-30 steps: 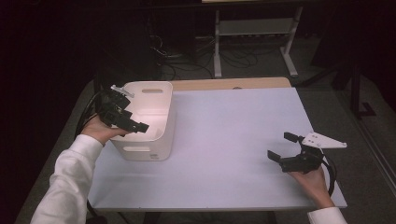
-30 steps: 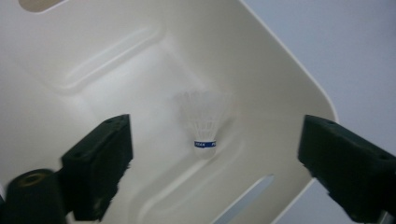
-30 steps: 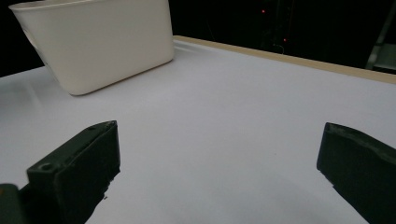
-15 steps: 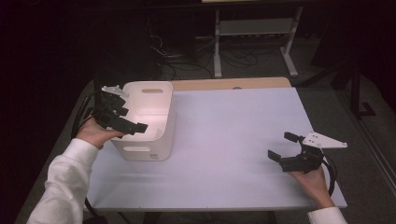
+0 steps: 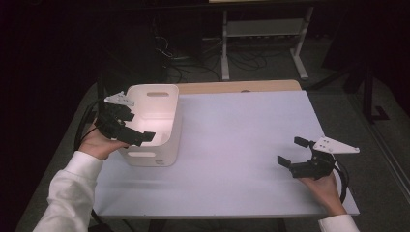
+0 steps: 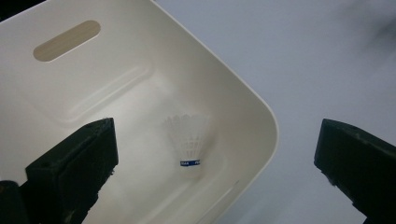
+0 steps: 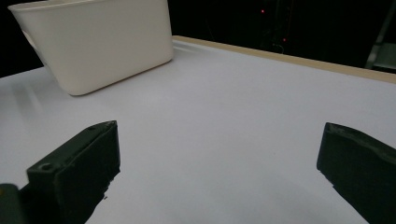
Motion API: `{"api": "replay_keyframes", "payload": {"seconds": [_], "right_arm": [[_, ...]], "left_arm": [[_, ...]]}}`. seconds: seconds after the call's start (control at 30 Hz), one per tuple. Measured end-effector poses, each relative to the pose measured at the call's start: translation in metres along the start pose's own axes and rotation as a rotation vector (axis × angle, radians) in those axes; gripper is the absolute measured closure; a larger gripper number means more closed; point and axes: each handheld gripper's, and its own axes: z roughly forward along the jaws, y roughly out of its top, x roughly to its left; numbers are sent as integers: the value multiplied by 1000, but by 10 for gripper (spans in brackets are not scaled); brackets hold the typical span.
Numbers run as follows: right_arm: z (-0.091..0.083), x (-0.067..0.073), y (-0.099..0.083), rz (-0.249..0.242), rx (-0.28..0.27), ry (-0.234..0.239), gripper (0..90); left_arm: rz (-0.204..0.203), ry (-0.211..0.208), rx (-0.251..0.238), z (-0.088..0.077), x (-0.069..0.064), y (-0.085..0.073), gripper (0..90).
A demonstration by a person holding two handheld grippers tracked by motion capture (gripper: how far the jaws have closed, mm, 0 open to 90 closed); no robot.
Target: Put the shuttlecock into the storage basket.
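Observation:
A white shuttlecock [image 6: 189, 140] with a blue band lies on the floor of the white plastic bin [image 5: 154, 157], cork end toward the camera. My left gripper [image 5: 138, 126] hangs over the bin's left rim. Its jaws have just been opening and stand wide apart, with nothing between them. In the left gripper view the gripper [image 6: 217, 137] looks down into the bin [image 6: 116, 70], well above the shuttlecock. My right gripper [image 5: 290, 151] rests open near the table's front right, with bare tabletop between its jaws. In the right gripper view the gripper [image 7: 217, 140] faces the bin [image 7: 107, 42] across the table.
The white tabletop [image 5: 241, 135] has a wooden strip [image 5: 241, 86] along its far edge. Beyond it, on the dark floor, stand a metal rack [image 5: 263, 34] and loose cables [image 5: 183, 58]. The bin has slot handles in its end walls.
My left gripper has drifted slightly left over the bin's rim, its jaws spreading wider. The right gripper has stayed in place.

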Motion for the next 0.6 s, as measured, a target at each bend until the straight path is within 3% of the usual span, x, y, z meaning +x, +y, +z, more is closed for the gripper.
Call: {"api": "replay_keyframes", "payload": {"seconds": [0.23, 0.6], "right_arm": [[0, 0, 0, 2, -1, -1, 0], [0, 0, 0, 3, -1, -1, 0]], "left_arm": [[-9, -24, -51, -3, 0, -8, 0], [16, -35, -105, -7, -2, -18, 0]]}}
